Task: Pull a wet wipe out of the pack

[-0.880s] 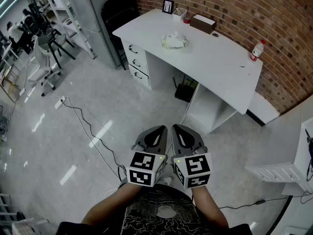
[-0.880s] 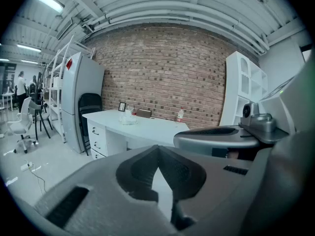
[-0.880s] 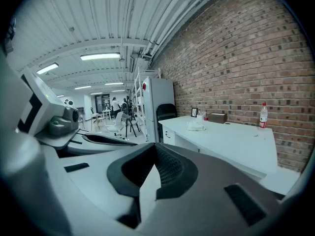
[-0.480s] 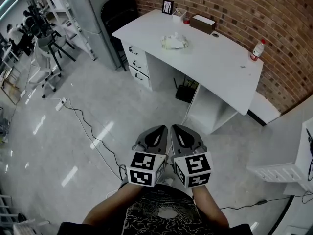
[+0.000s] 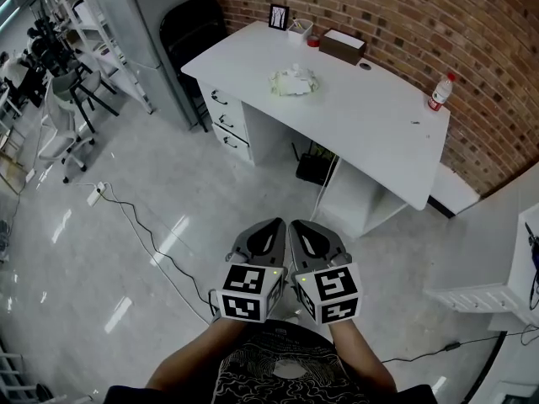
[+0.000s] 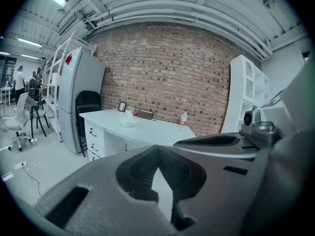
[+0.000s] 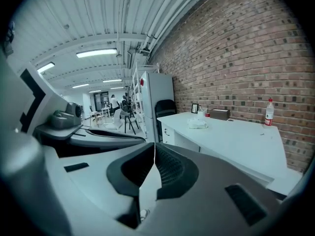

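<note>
The wet wipe pack (image 5: 295, 81) is far away and small in every view. Only a pale, crumpled lump shows, and its opening or any wipe on it cannot be made out. In the two gripper views it is just a whitish spot on the white bench (image 5: 370, 116). It lies toward the end of the bench above the drawers (image 5: 226, 120), well apart from both grippers. It seems a little longer along the bench than across it, but which way it faces I cannot tell. The left gripper (image 5: 273, 224) and the right gripper (image 5: 298, 224) are side by side, low before the body, each clenched with tips touching and nothing between. Compared with the earlier frames, bench and pack sit slightly lower and more left in the head view, while the grippers keep their place
</note>
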The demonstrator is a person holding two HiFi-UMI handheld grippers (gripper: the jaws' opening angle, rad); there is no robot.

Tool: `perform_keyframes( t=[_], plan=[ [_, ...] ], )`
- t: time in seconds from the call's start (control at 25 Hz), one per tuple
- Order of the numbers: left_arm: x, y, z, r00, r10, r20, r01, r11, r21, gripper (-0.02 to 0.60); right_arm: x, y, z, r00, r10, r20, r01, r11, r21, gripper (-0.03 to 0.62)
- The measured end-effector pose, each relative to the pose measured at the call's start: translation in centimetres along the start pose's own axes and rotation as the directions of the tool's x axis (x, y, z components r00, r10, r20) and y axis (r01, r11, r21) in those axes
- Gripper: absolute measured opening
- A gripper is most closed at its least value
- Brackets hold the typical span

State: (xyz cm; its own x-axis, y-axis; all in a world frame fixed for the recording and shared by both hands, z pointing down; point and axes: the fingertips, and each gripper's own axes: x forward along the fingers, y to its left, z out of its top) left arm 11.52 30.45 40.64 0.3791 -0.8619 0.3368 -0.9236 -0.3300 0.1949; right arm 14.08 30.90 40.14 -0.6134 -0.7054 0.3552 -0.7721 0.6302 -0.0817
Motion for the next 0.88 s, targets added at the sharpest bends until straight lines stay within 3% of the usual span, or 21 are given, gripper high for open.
perform_keyframes(
  t=[0.88],
  plan=[
    [11.1, 16.0, 7.9, 0.988, -0.145, -0.043, 0.145, 0.989, -0.005, 0.011, 18.9, -2.2, 7.5, 0.988, -0.137, -0.075, 0.137, 0.99, -0.007, 0.018]
  ],
)
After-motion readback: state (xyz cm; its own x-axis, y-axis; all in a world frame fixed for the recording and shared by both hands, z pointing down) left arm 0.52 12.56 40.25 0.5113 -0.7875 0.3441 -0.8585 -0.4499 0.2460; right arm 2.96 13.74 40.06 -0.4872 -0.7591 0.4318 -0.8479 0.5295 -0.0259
